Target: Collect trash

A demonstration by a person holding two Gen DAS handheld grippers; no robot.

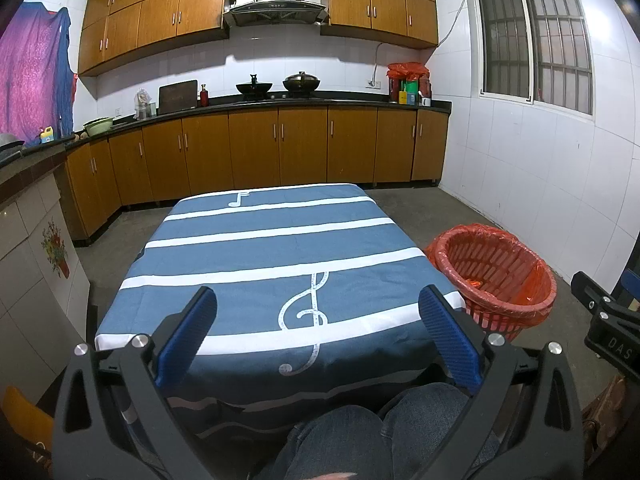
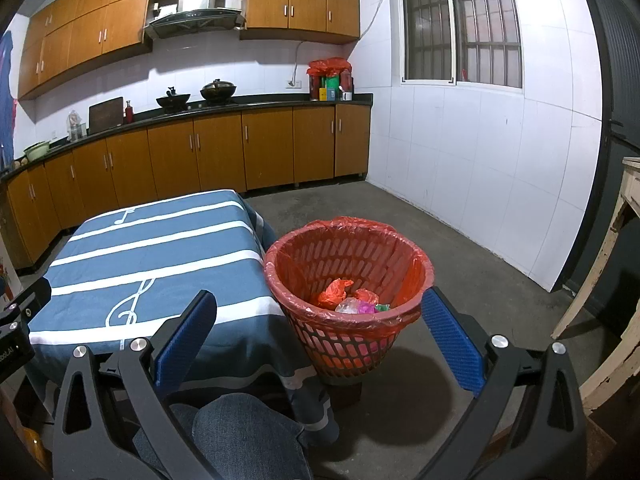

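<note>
A red slatted basket (image 2: pixel 348 344) lined with a red plastic bag stands on the floor right of the table; it also shows in the left wrist view as the basket (image 1: pixel 496 276). Crumpled trash (image 2: pixel 348 296), red, clear, pink and green, lies in its bottom. My right gripper (image 2: pixel 318 300) hangs open above the basket's near rim, nothing between its blue pads (image 2: pixel 188 336). My left gripper (image 1: pixel 318 296) is open too, held over the near edge of the table (image 1: pixel 260 240), whose blue cloth with white stripes bears no items.
The person's jeans-clad knees (image 1: pixel 360 432) sit under the table's near edge. Wooden cabinets and a dark counter (image 1: pixel 280 100) with pots run along the far wall. A worn cream-painted table leg (image 2: pixel 600 292) stands at the right. Bare concrete floor (image 2: pixel 460 260) lies beyond the basket.
</note>
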